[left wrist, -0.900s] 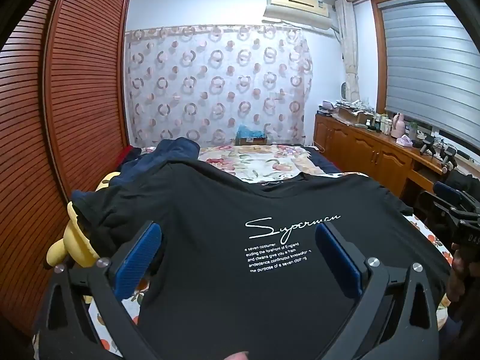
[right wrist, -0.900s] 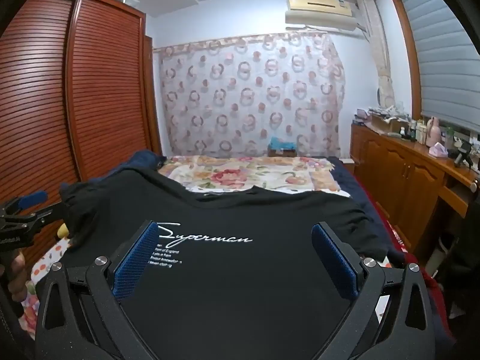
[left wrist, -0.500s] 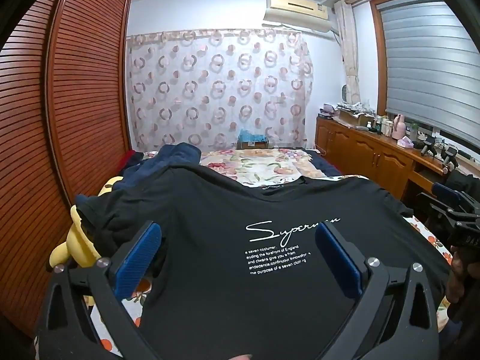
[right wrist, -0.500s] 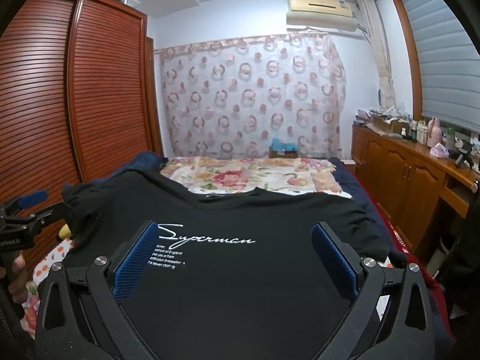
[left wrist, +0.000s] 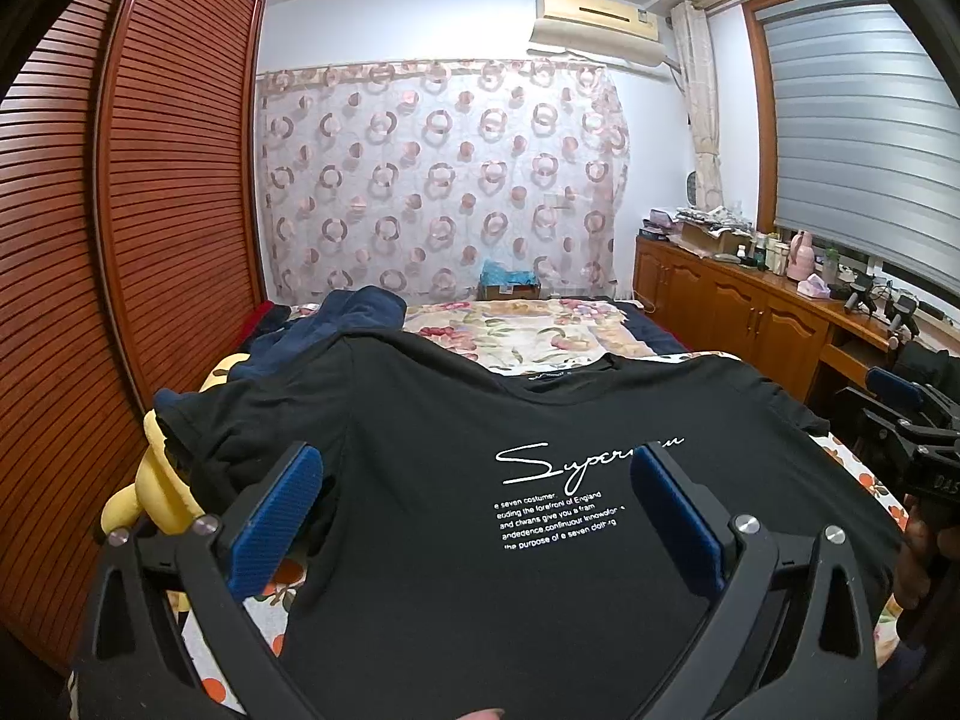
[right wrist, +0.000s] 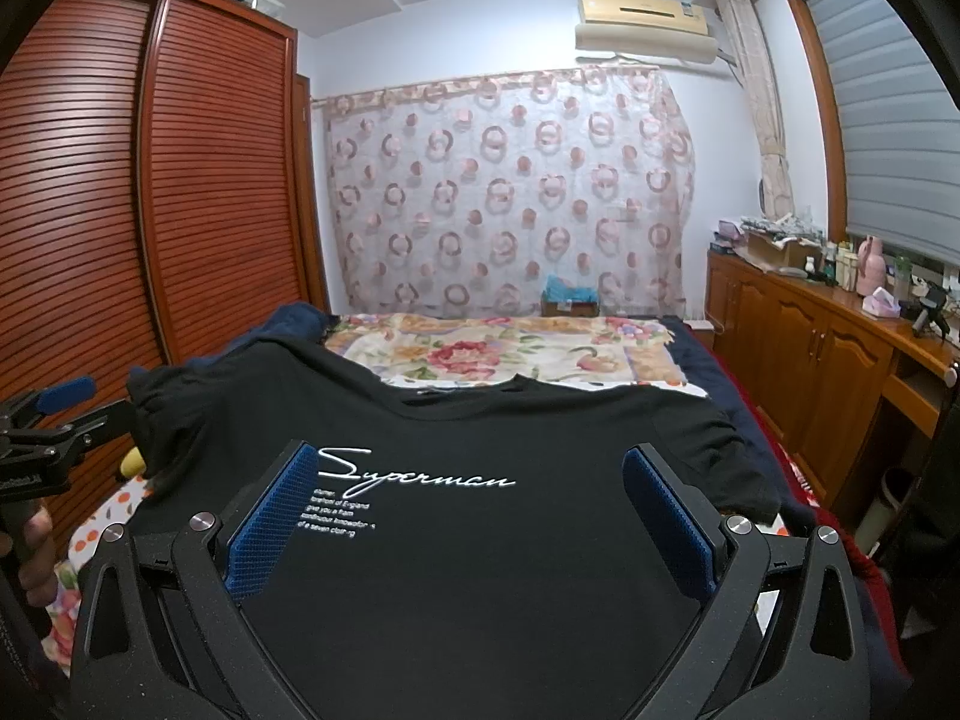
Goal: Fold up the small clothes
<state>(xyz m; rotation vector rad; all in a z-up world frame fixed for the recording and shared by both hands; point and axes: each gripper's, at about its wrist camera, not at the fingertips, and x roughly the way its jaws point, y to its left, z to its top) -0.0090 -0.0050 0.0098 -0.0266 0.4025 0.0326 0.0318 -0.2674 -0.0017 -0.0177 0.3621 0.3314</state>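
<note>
A black T-shirt point(left wrist: 456, 420) with white "Superman" print lies spread flat, front up, on the bed; it also shows in the right wrist view point(right wrist: 480, 438). My left gripper point(left wrist: 474, 504) is open and empty, hovering above the shirt's lower left part. My right gripper point(right wrist: 471, 498) is open and empty above the shirt's lower right part. The right gripper also shows at the right edge of the left wrist view point(left wrist: 900, 420), and the left gripper at the left edge of the right wrist view point(right wrist: 54, 420).
The bed has a floral cover point(left wrist: 516, 330). Dark blue clothes point(left wrist: 336, 324) and a yellow plush toy point(left wrist: 150, 486) lie at the left. A wooden slatted wardrobe point(left wrist: 120, 210) stands left; a wooden cabinet point(left wrist: 750, 312) with clutter stands right.
Both grippers have tilted up and drawn back slightly; the shirt sits a little lower in both views. The shirt itself has not moved.
</note>
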